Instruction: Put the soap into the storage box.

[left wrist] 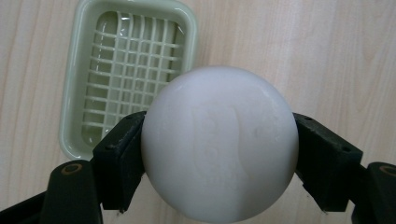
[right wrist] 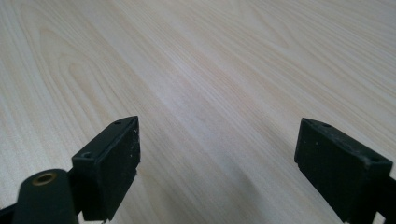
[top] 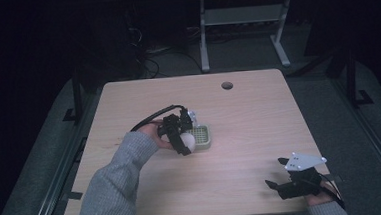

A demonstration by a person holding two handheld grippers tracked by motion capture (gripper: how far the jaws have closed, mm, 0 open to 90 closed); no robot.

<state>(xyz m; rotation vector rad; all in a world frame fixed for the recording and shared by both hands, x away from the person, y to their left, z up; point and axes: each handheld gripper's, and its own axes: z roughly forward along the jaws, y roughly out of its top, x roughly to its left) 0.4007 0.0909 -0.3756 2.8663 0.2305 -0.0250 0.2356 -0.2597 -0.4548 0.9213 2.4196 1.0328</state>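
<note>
A round white bar of soap (left wrist: 219, 142) is clamped between the two black jaws of my left gripper (left wrist: 219, 158), held above the table. Below and behind it lies a pale green soap dish (left wrist: 88, 70) with a slotted grid floor, nothing in it. In the high view the left gripper (top: 185, 140) holds the soap (top: 188, 141) just left of the dish (top: 204, 136) near the table's middle. My right gripper (top: 278, 175) rests at the table's front right corner, jaws wide apart. In the right gripper view, the right gripper (right wrist: 217, 163) has bare wood between its jaws.
The light wooden table (top: 249, 119) has a round cable hole (top: 226, 85) near its far edge. Beyond it stand the white legs of another desk (top: 203, 36) on a dark floor. A grey sleeve (top: 118, 182) reaches in from the lower left.
</note>
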